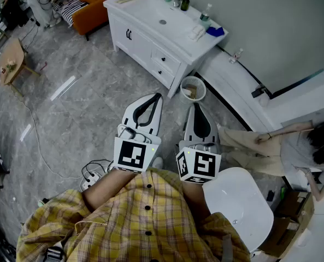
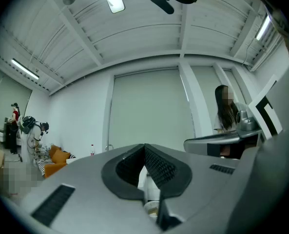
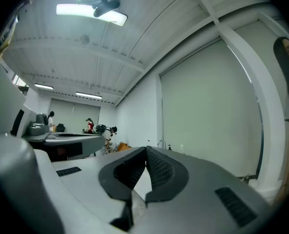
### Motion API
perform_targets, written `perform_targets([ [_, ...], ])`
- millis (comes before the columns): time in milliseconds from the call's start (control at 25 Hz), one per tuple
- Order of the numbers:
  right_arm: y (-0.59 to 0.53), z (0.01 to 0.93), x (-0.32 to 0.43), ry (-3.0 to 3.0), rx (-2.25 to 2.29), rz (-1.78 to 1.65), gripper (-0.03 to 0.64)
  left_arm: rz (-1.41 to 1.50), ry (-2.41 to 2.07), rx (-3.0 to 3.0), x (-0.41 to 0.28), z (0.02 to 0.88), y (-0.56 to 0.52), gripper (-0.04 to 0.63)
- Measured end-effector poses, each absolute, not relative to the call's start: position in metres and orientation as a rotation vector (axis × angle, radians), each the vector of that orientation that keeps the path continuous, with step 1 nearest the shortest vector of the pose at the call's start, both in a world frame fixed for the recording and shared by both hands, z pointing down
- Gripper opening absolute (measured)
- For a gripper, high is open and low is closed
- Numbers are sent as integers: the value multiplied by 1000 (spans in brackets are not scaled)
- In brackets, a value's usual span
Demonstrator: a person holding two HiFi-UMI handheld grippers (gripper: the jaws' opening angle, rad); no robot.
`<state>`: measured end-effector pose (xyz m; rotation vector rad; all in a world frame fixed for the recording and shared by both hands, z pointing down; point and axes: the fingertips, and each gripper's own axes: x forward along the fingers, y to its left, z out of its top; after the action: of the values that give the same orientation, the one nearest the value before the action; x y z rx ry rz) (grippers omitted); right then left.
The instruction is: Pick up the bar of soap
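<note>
Yellow plaid shirt (image 1: 145, 222): nearest the head view, on the person holding both grippers at chest height.
Small wooden side table (image 1: 11, 59): far left, on the grey marbled floor (image 1: 85, 113).
Orange sofa (image 1: 93, 7): top left, beyond the side table.
Left gripper (image 1: 157, 96): points toward the vanity; its black ribbed fingers (image 2: 161, 167) are pressed together at the tips with nothing between them.
White vanity cabinet (image 1: 151, 48): ahead of both grippers and well apart from them, with a sink and tap in its tabletop.
Bar of soap (image 1: 196, 33): a small white block at the right end of the tabletop, just beside a blue cloth (image 1: 215, 31); too small to make out more.
Right gripper (image 1: 195, 106): beside the left one; its fingers (image 3: 159, 168) are likewise pressed together and hold nothing.
Round waste bin (image 1: 193, 88): on the floor at the vanity's right corner.
White moulded chair (image 1: 238, 203): just right of the right gripper.
Second person (image 1: 293, 149): far right.
</note>
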<state>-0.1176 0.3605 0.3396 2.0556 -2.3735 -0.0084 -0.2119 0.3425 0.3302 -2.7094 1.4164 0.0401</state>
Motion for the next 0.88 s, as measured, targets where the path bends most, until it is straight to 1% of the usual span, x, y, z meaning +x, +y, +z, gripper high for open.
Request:
perform_targets([
  [440, 366, 344, -109, -2366, 2049, -1, 18, 59, 1410, -2716, -200, 333, 346, 12],
  [560, 367, 348, -103, -2387, 2036, 21, 18, 19, 1409, -2730, -193, 339, 346, 12],
  [880, 358, 360, -63, -2393, 2038, 94, 18, -38, 1414, -2738, -158, 349, 336, 12],
])
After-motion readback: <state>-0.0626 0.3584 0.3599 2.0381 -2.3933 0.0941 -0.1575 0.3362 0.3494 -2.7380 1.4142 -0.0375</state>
